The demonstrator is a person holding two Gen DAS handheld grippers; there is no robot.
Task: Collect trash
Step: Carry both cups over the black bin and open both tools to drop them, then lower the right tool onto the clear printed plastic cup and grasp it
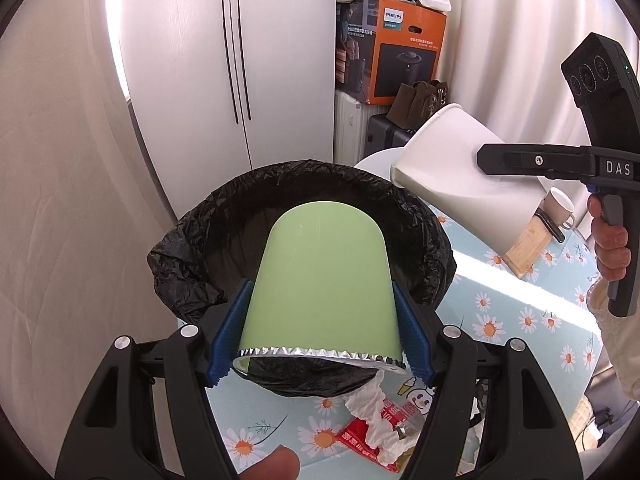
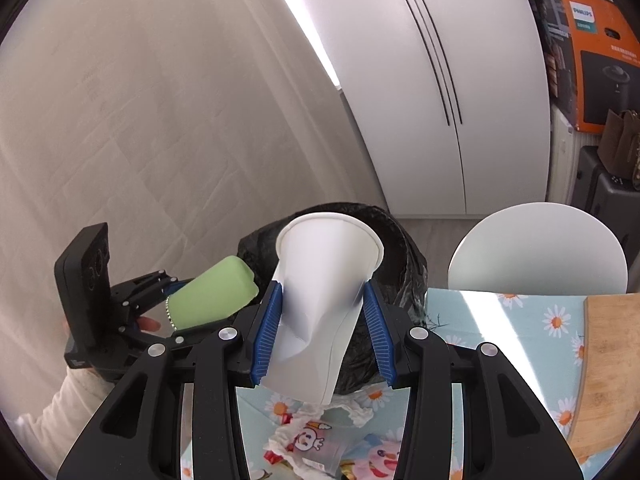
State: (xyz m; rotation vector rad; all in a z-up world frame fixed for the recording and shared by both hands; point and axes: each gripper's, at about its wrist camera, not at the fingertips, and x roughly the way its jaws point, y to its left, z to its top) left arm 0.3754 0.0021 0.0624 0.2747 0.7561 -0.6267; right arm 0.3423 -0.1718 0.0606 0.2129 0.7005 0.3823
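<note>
Left wrist view shows the left gripper (image 1: 320, 332) clamping a green cup (image 1: 320, 284) above the black-lined bin (image 1: 188, 248), while the right gripper (image 2: 324, 336) squeezes a white paper cup (image 2: 324, 300) over its rim near the table's edge.

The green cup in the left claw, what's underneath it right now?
Under the green cup is the open bin lined with a black trash bag. The cup covers most of the opening, so the bin's contents cannot be seen. Crumpled wrappers lie on the table nearer the camera.

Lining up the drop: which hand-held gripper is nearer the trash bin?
Left: its green cup hangs over the trash bin. Right holds the white cup beside the rim.
</note>
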